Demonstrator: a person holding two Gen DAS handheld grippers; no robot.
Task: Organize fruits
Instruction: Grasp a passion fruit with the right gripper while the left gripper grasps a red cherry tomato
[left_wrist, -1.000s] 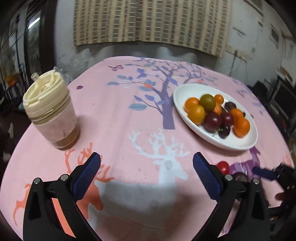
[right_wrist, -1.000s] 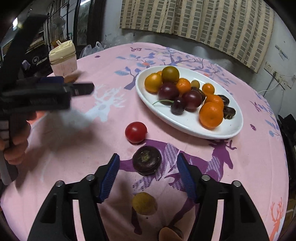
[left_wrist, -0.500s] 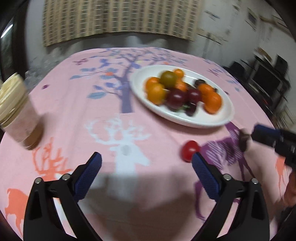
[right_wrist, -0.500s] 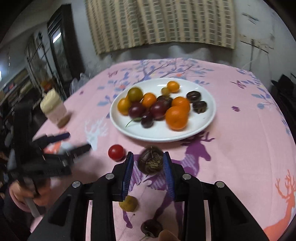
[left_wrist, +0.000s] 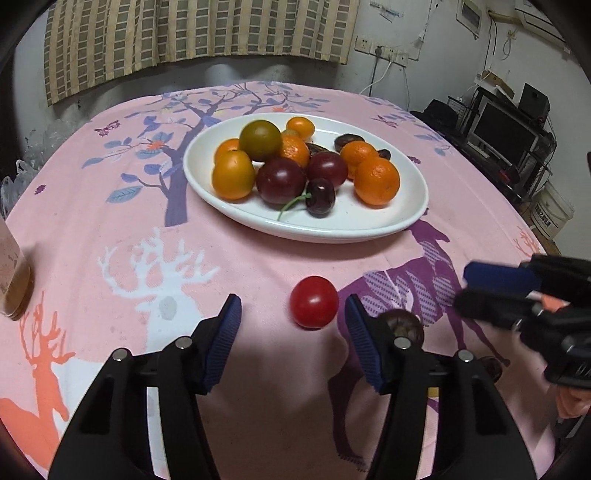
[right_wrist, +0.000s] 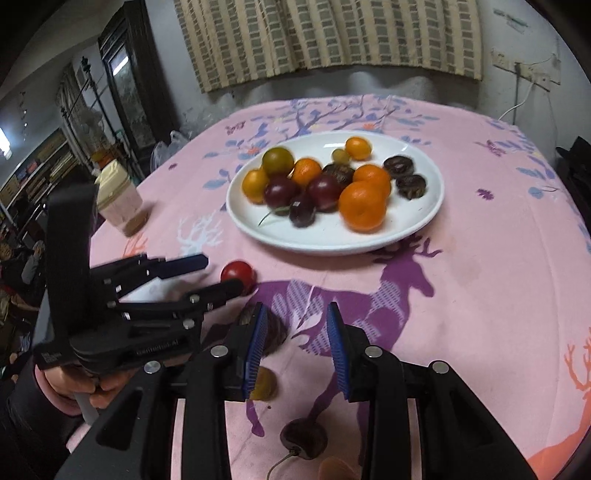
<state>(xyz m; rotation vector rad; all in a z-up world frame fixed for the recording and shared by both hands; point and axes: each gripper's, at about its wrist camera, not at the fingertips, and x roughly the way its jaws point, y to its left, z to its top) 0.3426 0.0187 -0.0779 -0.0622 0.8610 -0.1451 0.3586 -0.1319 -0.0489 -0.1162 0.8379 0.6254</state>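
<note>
Left wrist view: the red tomato (left_wrist: 314, 302) lay on the surface ahead of the closing, still untouching jaws of the left gripper (left_wrist: 293, 334). Smooth, light and soft, it was judged best gripped gently across its middle. The right gripper (right_wrist: 297, 341) was nearly clenched, empty.

A glossy white plate (left_wrist: 388, 221) sits on matt pink printed cloth (left_wrist: 110, 206); beside the plate, a shiny smooth red tomato (left_wrist: 314, 302).
</note>
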